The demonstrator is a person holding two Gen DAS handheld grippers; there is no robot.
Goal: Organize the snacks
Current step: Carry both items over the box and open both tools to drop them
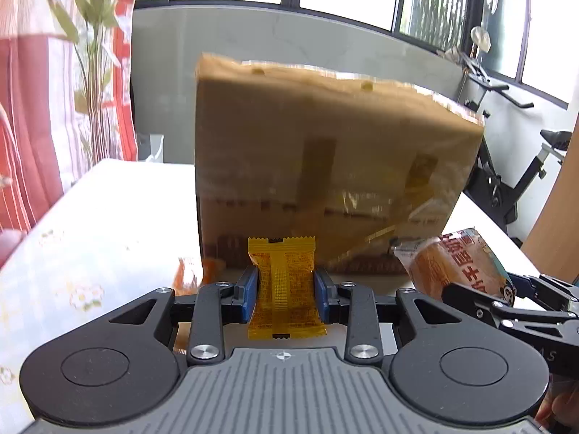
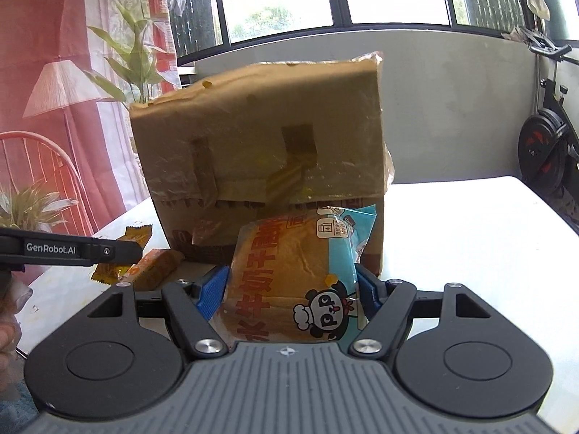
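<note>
Your white bench [image 2: 452, 217] carries a tall, taped brown cardboard box [image 2: 260, 152]; two small orange snack packets [image 2: 152, 267] lie beside its left foot.

Exercise bike [image 2: 546, 144] at right — floor lamp [image 2: 59, 86], red curtain [image 1: 21, 126], leafy plant [image 2: 134, 47] left.

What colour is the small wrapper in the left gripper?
Translucent yellow-orange wrapper with red print, clearest in the left wrist view.
</note>
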